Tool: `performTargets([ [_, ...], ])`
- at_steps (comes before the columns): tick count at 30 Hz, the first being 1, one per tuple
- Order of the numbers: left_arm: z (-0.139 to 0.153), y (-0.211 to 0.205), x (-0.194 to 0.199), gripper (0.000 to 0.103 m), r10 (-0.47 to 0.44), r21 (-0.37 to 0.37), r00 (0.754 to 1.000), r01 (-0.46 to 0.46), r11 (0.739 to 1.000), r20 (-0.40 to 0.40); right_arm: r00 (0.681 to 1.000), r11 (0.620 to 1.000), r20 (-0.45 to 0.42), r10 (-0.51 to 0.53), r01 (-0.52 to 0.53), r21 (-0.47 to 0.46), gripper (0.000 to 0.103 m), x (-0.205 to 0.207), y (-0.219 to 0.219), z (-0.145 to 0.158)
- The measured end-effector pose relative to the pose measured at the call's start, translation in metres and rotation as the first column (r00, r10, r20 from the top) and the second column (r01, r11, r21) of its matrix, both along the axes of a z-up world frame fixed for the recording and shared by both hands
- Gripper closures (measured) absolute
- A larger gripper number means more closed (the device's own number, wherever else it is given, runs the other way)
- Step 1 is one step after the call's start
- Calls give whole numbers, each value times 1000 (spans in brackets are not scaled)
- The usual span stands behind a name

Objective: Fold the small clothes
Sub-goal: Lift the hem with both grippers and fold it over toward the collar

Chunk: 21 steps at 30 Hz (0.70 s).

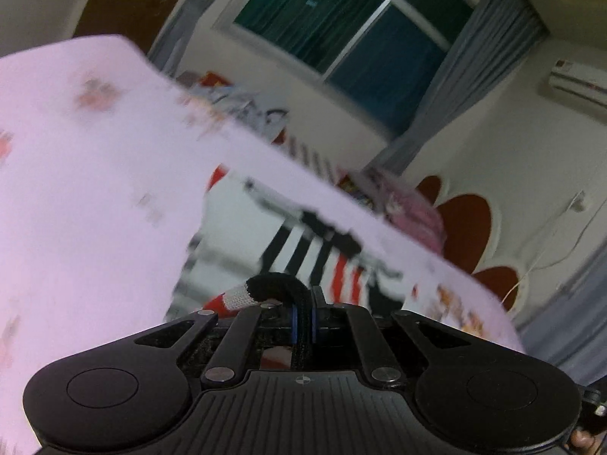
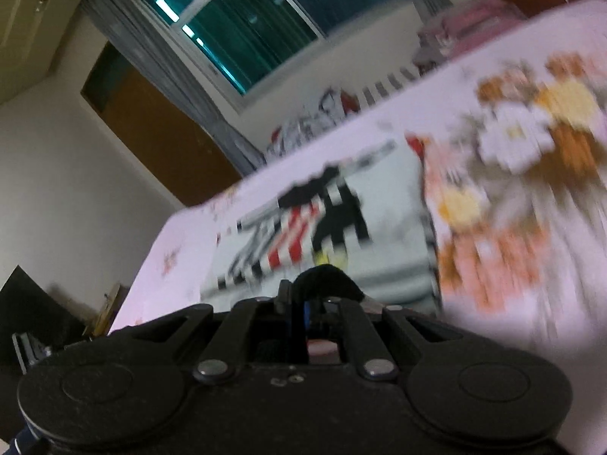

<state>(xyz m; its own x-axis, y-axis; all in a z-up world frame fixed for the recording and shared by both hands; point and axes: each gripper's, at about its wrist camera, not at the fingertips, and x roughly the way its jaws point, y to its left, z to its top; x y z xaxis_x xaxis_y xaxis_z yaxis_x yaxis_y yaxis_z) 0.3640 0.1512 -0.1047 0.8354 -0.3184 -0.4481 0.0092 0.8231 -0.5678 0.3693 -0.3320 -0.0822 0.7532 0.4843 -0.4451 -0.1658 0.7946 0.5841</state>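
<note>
Small white garment [image 1: 242, 250] with black and red stripes lies on my pink flower-printed bedsheet [image 1: 87, 189], its black knitted edge clenched in my left gripper [image 1: 303, 314]. My right gripper [image 2: 299, 303] is likewise clamped on a dark fold of that garment. Farther off stand grey curtains [image 1: 470, 64] and a dark window [image 1: 341, 26]; both views are blurred.

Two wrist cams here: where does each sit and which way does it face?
Left wrist: on the left tongs, looking along them over the pink bedsheet toward the window; tongs shut on the garment's black trim; fingertip at the corner.
Right wrist: on the right tongs, same heading, shut on black fabric.
Shared: printed garment, sheet, window.
</note>
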Motion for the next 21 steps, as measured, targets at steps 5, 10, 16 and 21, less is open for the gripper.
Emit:
performTargets([
  [5, 5, -4, 79, 97, -30, 7, 1000, 30, 1000, -1, 1000, 999, 7, -24, 24, -31, 97, 72, 7, 18],
  [10, -9, 0, 155, 97, -48, -12, 998, 48, 999, -48, 998, 996, -37, -46, 43, -77, 97, 141, 12, 13],
  [16, -32, 1, 220, 97, -78, 10, 989, 80, 997, -124, 987, 997, -140, -74, 69, -37, 97, 209, 12, -21],
  [21, -54, 0, 258, 97, -110, 35, 971, 120, 992, -210, 963, 992, -242, -119, 124, 3, 97, 245, 6, -54],
])
